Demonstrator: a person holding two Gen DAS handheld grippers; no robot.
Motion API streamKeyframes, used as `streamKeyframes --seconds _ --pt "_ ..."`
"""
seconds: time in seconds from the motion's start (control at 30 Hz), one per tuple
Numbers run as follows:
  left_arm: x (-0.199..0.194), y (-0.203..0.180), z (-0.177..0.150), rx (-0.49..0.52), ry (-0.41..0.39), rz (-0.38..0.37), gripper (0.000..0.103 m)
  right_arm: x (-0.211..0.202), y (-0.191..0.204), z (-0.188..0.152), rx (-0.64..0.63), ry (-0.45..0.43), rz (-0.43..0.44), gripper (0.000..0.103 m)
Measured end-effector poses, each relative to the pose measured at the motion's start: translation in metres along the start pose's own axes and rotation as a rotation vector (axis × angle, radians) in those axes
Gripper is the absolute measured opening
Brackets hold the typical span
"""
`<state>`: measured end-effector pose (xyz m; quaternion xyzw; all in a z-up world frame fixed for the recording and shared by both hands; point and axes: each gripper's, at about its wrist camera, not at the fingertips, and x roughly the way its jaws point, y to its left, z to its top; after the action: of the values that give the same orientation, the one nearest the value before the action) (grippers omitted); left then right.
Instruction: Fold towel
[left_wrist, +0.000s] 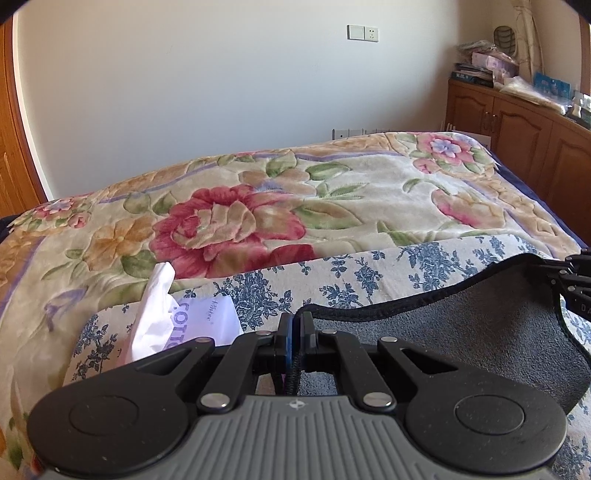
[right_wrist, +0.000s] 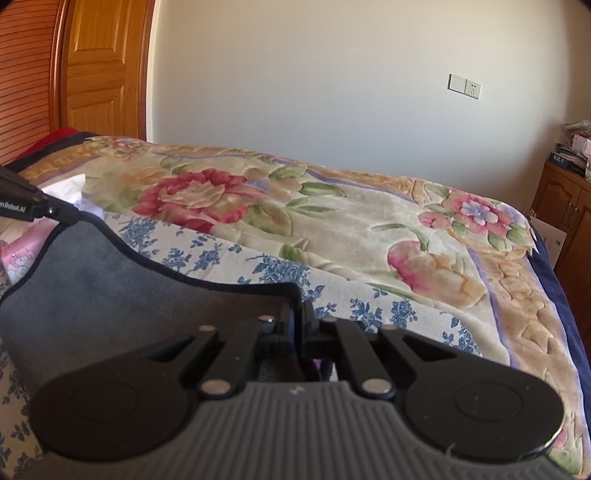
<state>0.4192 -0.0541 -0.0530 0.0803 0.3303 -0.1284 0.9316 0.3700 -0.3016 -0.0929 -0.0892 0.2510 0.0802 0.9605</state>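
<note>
The towel (left_wrist: 476, 325) is dark grey with a black hem. It hangs stretched between both grippers above the bed. My left gripper (left_wrist: 295, 323) is shut on its left corner. My right gripper (right_wrist: 298, 314) is shut on its right corner; the towel (right_wrist: 110, 291) sags to the left of it. In the left wrist view the right gripper's fingers (left_wrist: 576, 275) show at the right edge on the towel's hem. In the right wrist view the left gripper's fingers (right_wrist: 55, 212) show at the left edge on the hem.
The bed has a flowered blanket (left_wrist: 332, 192) and a blue-flowered white sheet (left_wrist: 369, 273) under the towel. A tissue pack (left_wrist: 173, 325) lies at the left. A wooden cabinet (left_wrist: 517, 125) with clutter stands right of the bed. A wooden door (right_wrist: 99, 66) is at the far left.
</note>
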Motion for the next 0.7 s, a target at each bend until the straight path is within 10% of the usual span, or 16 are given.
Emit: streamKeyframes --seconds 0.7 --pt "0.028 -0.002 0.004 -0.022 0.012 0.021 0.005 0.024 -0.006 -0.004 0.012 0.039 -0.022 0.004"
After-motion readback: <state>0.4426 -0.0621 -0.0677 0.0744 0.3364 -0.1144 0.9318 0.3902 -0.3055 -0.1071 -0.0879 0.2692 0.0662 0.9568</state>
